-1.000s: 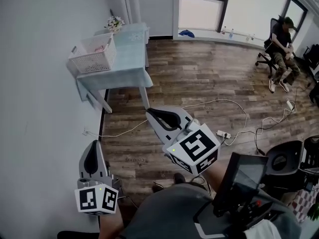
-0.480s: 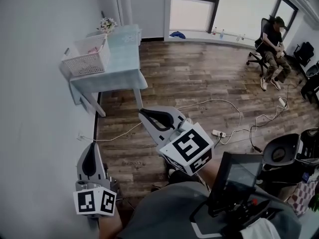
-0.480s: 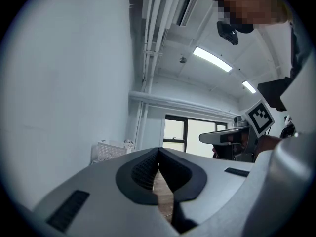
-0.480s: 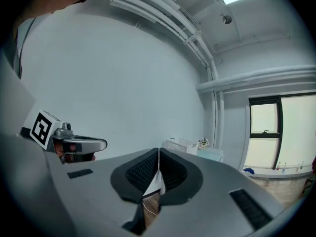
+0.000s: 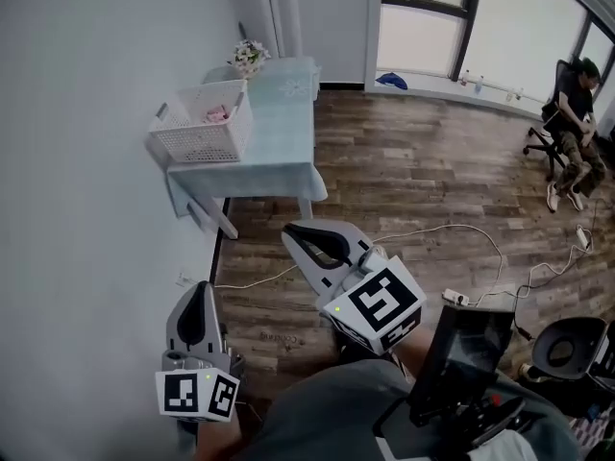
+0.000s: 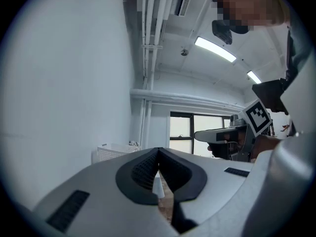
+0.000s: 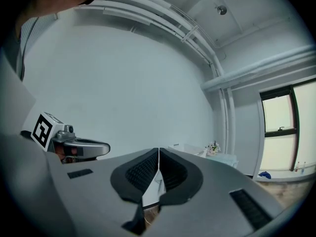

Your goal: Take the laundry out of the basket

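Room: plank floor ran to a window; a pale blue table stood against the white wall.
Basket: white lattice, sat on the table's near, wall-side corner.
Laundry: pink cloth, lay inside the basket, showing above its rim.
Flowers: small bunch, stood at the table's far wall-side corner.
Left gripper: held low beside the wall, well apart from the basket; jaws closed together, nothing between them.
Right gripper: held over the floor short of the table's near end; jaws pressed together, empty.
Bystander: sat on a chair near the window; a white cable crossed the floor.
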`<state>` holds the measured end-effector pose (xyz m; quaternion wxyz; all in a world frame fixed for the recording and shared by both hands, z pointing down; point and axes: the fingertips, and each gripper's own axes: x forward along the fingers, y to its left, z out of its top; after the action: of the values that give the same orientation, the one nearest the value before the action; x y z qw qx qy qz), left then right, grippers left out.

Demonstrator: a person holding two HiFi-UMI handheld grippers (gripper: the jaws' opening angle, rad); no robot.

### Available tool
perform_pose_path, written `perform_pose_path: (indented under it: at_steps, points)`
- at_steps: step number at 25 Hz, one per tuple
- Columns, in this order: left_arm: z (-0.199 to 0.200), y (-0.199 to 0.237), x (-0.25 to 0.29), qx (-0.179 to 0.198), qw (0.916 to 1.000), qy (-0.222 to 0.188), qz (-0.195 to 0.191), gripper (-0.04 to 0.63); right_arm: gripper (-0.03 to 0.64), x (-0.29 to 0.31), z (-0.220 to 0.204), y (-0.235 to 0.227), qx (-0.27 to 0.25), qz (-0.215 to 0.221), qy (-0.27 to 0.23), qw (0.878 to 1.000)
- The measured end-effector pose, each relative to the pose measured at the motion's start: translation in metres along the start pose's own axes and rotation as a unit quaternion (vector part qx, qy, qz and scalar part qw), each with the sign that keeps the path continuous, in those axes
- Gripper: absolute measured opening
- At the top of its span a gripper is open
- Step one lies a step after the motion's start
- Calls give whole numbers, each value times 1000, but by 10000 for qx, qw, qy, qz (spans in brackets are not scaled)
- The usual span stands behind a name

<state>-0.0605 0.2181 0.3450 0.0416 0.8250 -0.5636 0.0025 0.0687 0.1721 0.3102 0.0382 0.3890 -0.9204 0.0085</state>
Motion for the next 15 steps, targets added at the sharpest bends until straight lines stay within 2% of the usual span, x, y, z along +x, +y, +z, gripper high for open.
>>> perform_pose_path:
  at_steps: [9, 15]
  points:
    - [14, 16, 104, -27, 9989, 124, 444, 9, 17, 68, 5, -89, 137, 686, -64, 9975]
    - [19, 29, 149, 142, 9978, 318, 570, 9, 17, 110, 6, -135, 439, 755, -210, 9960]
